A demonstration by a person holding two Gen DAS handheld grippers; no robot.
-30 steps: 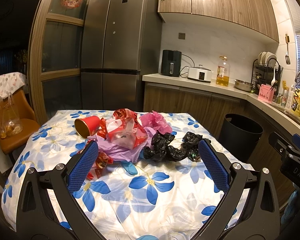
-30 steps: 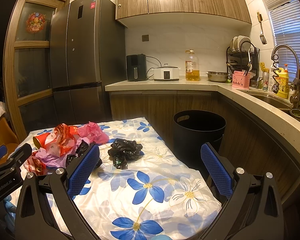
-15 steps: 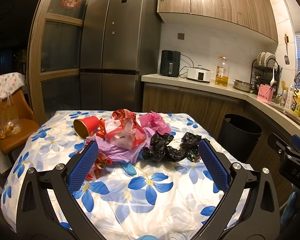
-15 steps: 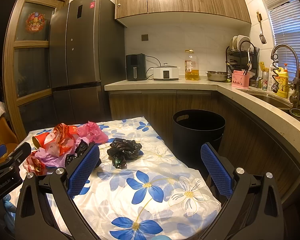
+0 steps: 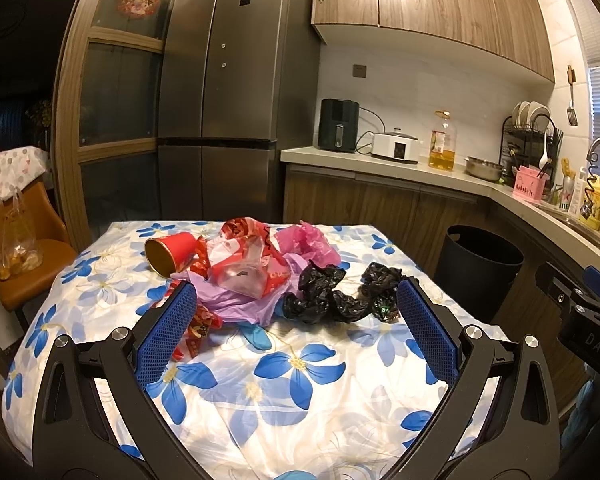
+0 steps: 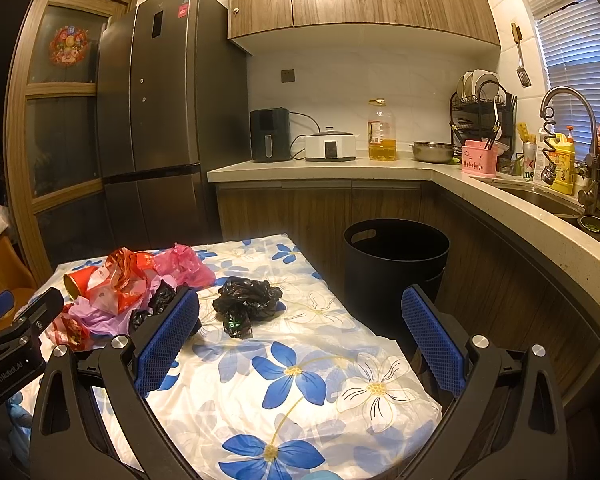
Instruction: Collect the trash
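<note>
A heap of trash lies on the flowered tablecloth (image 5: 300,364): a red paper cup (image 5: 170,257) on its side, red and clear plastic wrappers (image 5: 246,266), a pink bag (image 5: 308,240), purple plastic (image 5: 236,306), and crumpled black bags (image 5: 340,300). My left gripper (image 5: 296,330) hangs open just short of the heap, nothing between its blue pads. In the right wrist view a separate black bag (image 6: 246,304) lies ahead of my right gripper (image 6: 300,340), which is open and empty. A black bin (image 6: 396,254) stands on the floor beside the table's right edge.
A fridge (image 5: 224,120) stands behind the table. The L-shaped counter (image 6: 380,166) carries an air fryer, cooker, oil bottle, bowl, dish rack and sink. An orange chair (image 5: 16,256) with a hanging bag sits at the left.
Both views have crept slightly toward the table; the trash has not moved and both grippers stay open.
</note>
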